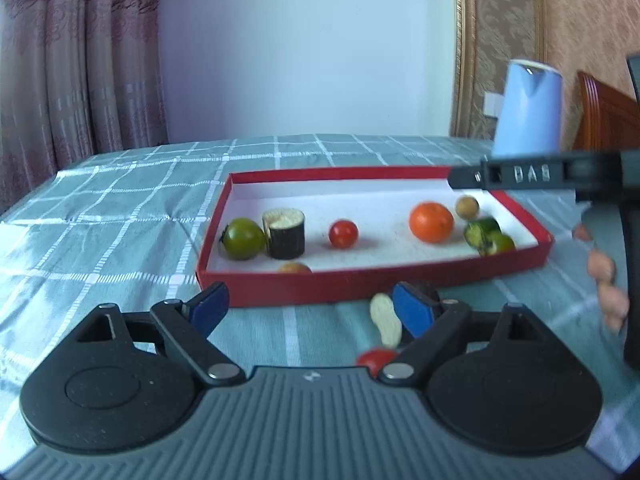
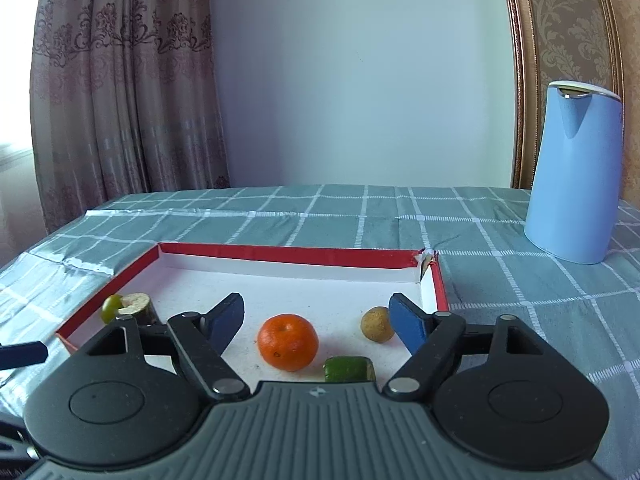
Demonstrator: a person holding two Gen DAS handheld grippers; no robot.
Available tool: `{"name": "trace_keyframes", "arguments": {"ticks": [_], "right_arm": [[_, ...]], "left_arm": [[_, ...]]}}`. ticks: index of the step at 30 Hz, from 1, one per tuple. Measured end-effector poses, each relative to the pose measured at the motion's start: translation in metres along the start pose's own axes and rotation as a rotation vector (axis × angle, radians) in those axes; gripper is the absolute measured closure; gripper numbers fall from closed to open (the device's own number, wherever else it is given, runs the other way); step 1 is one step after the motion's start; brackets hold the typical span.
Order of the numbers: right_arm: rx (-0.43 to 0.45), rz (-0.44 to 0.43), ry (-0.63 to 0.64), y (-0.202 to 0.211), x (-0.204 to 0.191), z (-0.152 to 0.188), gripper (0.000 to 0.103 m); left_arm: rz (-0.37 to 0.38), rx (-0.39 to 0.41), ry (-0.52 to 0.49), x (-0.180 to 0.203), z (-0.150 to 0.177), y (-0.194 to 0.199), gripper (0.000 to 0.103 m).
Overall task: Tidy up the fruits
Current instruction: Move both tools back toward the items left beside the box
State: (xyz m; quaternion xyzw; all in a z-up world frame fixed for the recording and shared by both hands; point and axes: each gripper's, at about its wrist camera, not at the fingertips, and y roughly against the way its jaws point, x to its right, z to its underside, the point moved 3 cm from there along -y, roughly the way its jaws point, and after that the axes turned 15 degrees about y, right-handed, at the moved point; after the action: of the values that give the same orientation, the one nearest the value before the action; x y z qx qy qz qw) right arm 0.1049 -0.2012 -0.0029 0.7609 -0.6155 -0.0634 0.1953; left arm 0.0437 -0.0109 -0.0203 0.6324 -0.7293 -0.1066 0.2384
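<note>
While both my grippers hang spread with nothing between the blue pads, the fruits sit mostly in the shallow red cardboard tray with white floor on the green checked cloth surface. Left gripper is wide apart, short of the tray's near wall. Just outside that wall, at 5 o'clock from tray centre, lie a pale peanut shell and a small red tomato, partly hidden by my right finger; something dark sits behind the pad, can't tell what. Inside the tray: green tomato at 9 o'clock touching a dark cut cylinder chunk, red cherry tomato near centre, orange mandarin at 3 o'clock, tan round fruit and green cucumber pieces further right. Right gripper is also spread, over the tray, mandarin between the pads, untouched. Light blue kettle stands at 2 o'clock.
</note>
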Motion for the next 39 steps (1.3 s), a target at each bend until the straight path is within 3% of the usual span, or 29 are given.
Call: {"name": "trace_keyframes", "arguments": {"ticks": [6, 11, 15, 20, 24, 27, 30, 39], "right_arm": [[0.012, 0.006, 0.042, 0.021, -0.011, 0.015, 0.023], [0.006, -0.021, 0.056, 0.033, -0.017, 0.026, 0.023], [0.007, -0.011, 0.062, 0.038, -0.019, 0.031, 0.016], [0.002, -0.009, 0.059, 0.039, -0.019, 0.032, 0.015], [-0.013, -0.016, 0.056, 0.036, -0.019, 0.033, 0.015], [-0.016, -0.015, 0.058, 0.036, -0.020, 0.033, 0.015], [-0.017, -0.016, 0.062, 0.036, -0.021, 0.033, 0.015], [-0.037, -0.018, 0.090, 0.033, -0.028, 0.035, 0.015]], "left_arm": [[0.061, -0.028, 0.018, -0.003, 0.009, 0.009, 0.010], [0.069, -0.025, 0.021, -0.003, 0.012, 0.011, 0.010], [0.101, -0.043, -0.011, 0.002, 0.015, 0.012, 0.010], [0.094, -0.068, -0.053, 0.008, 0.019, 0.009, 0.012], [0.074, -0.116, -0.066, 0.007, 0.023, 0.005, 0.028], [0.055, -0.144, -0.094, 0.009, 0.028, 0.002, 0.047], [0.074, -0.144, -0.102, 0.009, 0.029, 0.002, 0.058], [0.110, -0.165, -0.108, 0.012, 0.027, -0.001, 0.061]]}}
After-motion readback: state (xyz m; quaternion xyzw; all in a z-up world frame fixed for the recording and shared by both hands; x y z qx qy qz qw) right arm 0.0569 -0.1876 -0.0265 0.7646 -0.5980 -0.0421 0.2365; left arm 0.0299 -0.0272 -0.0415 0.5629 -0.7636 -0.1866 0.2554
